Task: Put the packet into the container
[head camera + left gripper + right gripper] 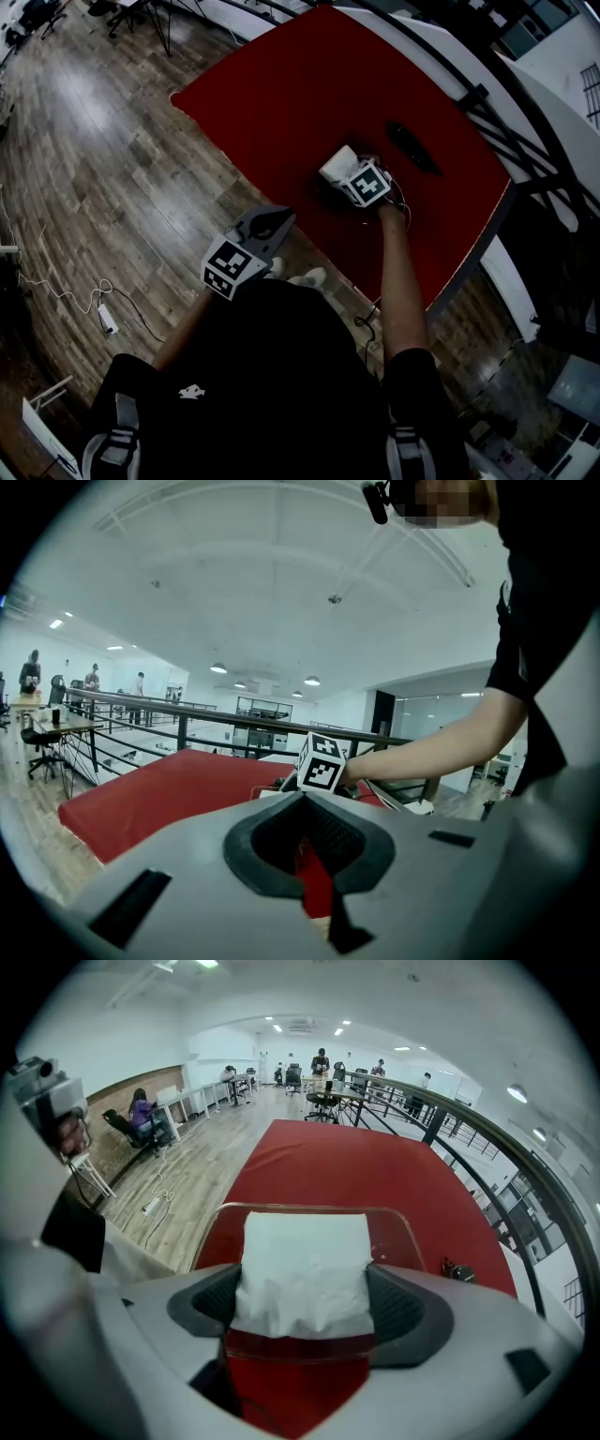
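Observation:
A white packet (305, 1269) is pinched between the jaws of my right gripper (305, 1302), which is shut on it. The packet hangs just over a clear plastic container (405, 1232) that stands on the red table (356, 1162); whether it touches the container I cannot tell. In the head view the right gripper (345, 172) and the packet (337, 163) are over the middle of the table (281, 94). My left gripper (272, 220) is off the table's near edge, close to my body. In its own view the left gripper (305, 841) is shut with nothing in it.
A small dark object (410, 146) lies on the table beyond the right gripper, and shows as a dark object (459, 1271) right of the container. A black railing (487, 103) runs behind the table. Wooden floor (84, 150) lies to the left, with a power strip (106, 319).

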Action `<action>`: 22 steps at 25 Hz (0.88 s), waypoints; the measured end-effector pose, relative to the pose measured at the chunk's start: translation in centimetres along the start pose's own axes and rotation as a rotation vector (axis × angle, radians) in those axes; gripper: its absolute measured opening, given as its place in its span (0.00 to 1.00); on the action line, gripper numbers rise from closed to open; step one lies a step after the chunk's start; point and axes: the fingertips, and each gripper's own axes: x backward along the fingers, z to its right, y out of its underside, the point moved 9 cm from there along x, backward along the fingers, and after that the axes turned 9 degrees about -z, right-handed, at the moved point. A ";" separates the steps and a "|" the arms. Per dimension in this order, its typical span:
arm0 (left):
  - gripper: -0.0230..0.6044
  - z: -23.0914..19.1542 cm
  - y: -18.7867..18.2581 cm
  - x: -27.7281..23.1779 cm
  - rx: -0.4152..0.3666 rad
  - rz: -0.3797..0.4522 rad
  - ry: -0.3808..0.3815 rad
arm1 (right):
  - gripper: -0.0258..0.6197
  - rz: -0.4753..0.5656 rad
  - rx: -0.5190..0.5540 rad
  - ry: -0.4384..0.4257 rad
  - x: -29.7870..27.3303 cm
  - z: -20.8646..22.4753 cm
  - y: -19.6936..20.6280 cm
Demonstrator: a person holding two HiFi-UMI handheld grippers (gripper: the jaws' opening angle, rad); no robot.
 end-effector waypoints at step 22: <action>0.04 -0.2 0.2 0.0 -0.014 -0.012 0.015 | 0.72 0.125 -0.079 -0.013 0.8 -0.1 -0.5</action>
